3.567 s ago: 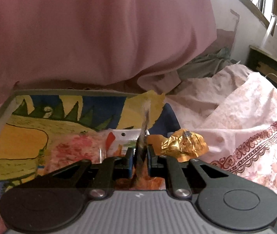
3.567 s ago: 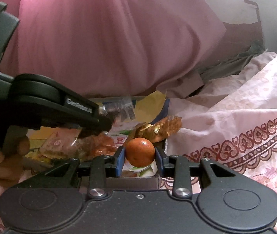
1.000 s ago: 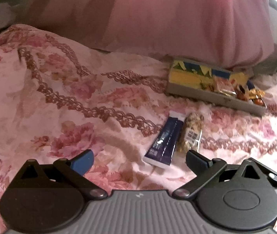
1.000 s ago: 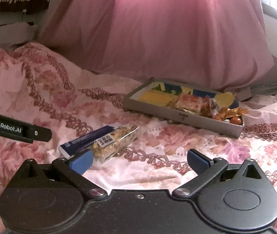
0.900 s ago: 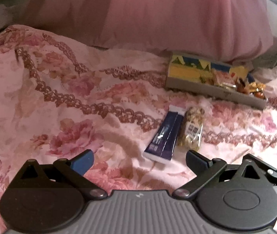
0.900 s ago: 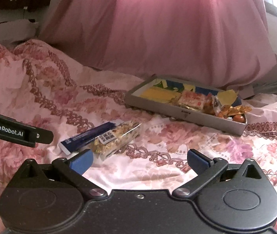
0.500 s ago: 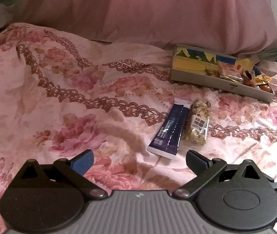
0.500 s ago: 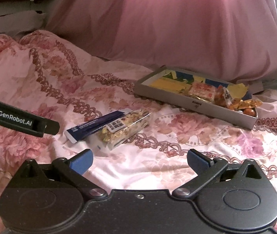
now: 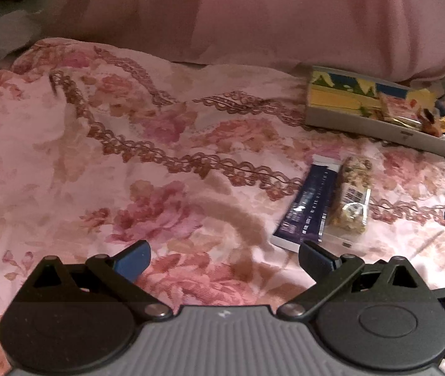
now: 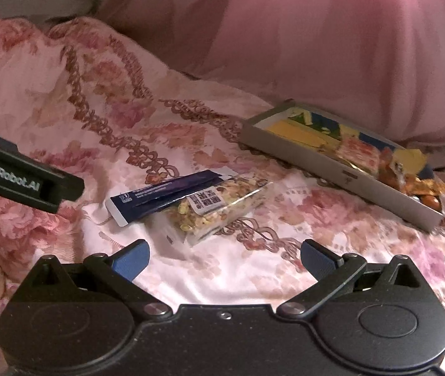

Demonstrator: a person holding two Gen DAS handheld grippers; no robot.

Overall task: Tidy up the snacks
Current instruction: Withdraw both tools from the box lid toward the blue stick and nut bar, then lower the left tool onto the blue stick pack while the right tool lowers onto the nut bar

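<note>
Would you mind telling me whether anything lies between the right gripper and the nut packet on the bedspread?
Nothing visible does. The right gripper is open, and only bare floral bedspread lies between it and the nut packet. The dark blue packet lies against the nut packet's far left side, not in the path.

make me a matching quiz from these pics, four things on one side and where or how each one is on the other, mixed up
Things:
1. dark blue packet
2. clear bag of nuts
3. grey tray
4. right tongs

Places or states:
a. open, holding nothing
b. at the foot of the pink curtain, snacks piled at one end
c. flat on the flowered bedspread, white strip at each end
d. beside the blue packet, barcode label facing up

Pairs: 1-c, 2-d, 3-b, 4-a
</note>
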